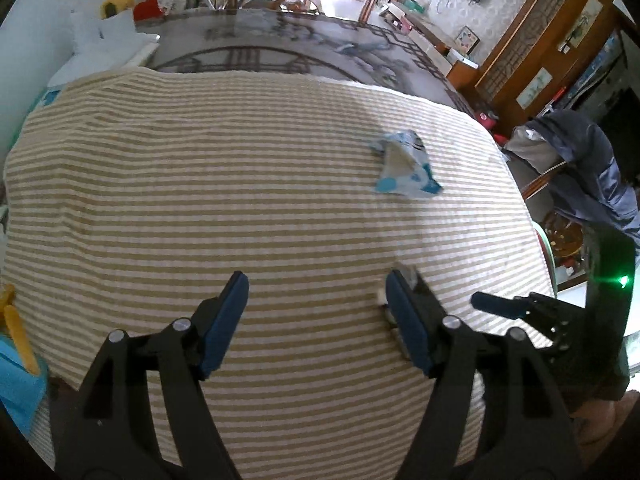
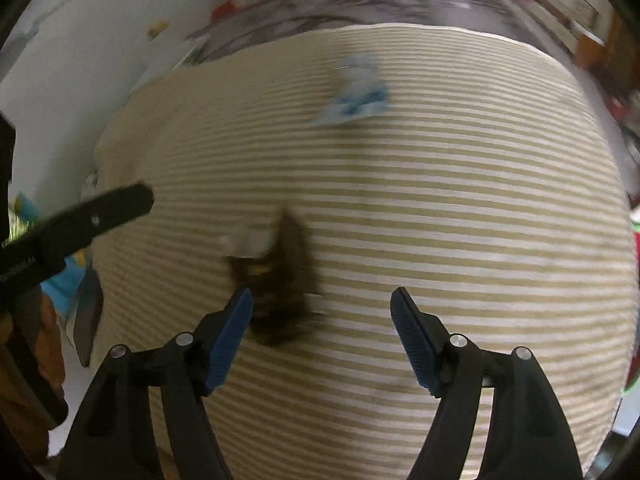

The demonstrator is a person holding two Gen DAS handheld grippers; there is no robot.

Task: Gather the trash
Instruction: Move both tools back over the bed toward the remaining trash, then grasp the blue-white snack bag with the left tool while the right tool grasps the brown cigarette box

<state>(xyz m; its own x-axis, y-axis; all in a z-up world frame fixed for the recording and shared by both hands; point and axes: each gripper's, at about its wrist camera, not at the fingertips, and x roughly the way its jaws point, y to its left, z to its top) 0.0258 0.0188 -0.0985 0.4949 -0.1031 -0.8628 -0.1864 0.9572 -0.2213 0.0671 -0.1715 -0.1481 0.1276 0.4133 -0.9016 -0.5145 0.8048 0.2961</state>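
Note:
A crumpled blue-and-white wrapper (image 1: 404,164) (image 2: 354,96) lies on the striped cloth (image 1: 240,200) (image 2: 440,200), ahead and to the right of my left gripper (image 1: 316,284). That gripper is open and holds nothing. A small pale scrap (image 1: 408,274) peeks out from behind its right finger, mostly hidden. The right wrist view is blurred. There my right gripper (image 2: 322,300) is open over the cloth, and a dark brown wrapper (image 2: 280,280) with a white bit lies just beyond its left finger, not between the pads.
The cloth drops off at its near and side edges. A blue and yellow object (image 1: 16,380) sits at the lower left. A dark jacket (image 1: 580,168) hangs at the right. A black arm of the other tool (image 2: 80,220) reaches in from the left.

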